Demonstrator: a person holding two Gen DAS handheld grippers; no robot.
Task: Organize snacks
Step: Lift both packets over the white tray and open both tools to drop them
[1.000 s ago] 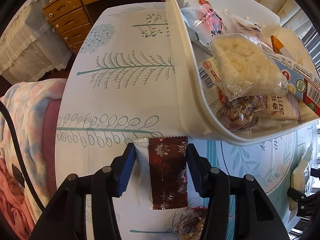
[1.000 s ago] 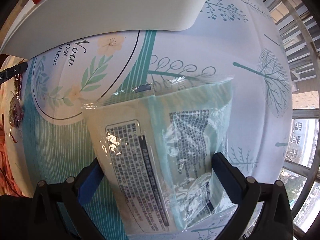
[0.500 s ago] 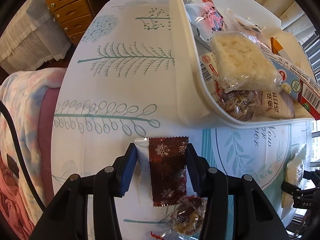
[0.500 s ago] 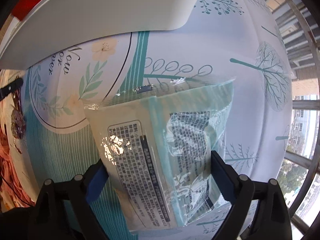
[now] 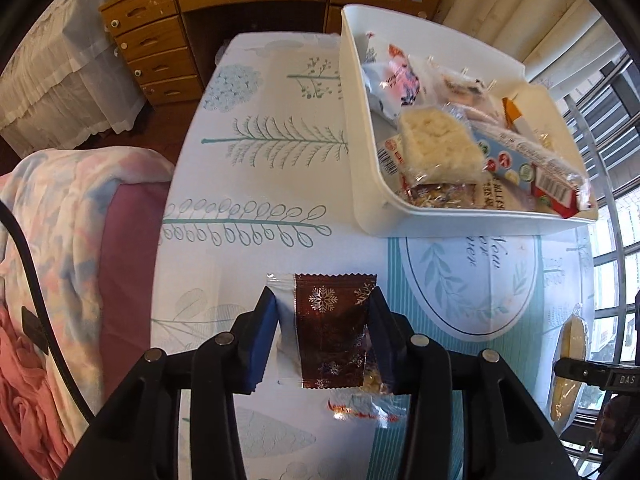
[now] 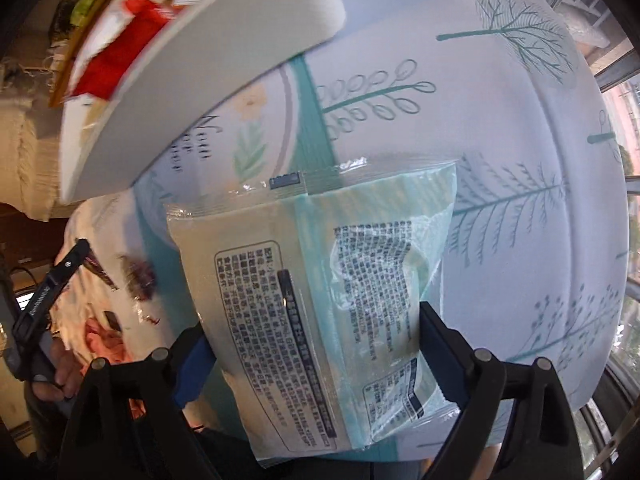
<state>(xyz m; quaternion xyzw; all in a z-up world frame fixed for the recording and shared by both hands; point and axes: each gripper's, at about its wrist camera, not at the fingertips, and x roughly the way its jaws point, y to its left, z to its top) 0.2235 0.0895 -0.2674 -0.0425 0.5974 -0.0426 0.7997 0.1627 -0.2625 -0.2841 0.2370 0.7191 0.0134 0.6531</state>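
Both hands are loaded. The left gripper [image 5: 322,344] has a dark red snowflake packet [image 5: 334,330] between its blue pads, jaws closing onto it, packet edge-on so it can drop flat into the white bin [image 5: 362,168] ahead on the table [image 5: 256,184]. The bin already holds a rice cake [image 5: 438,146] and other snacks. The right gripper [image 6: 316,350] spans a wide pale-green pouch [image 6: 320,276], pads on both edges; the blur makes the firmness hard to judge. A loose wrapper [image 5: 366,404] lies on the table below.
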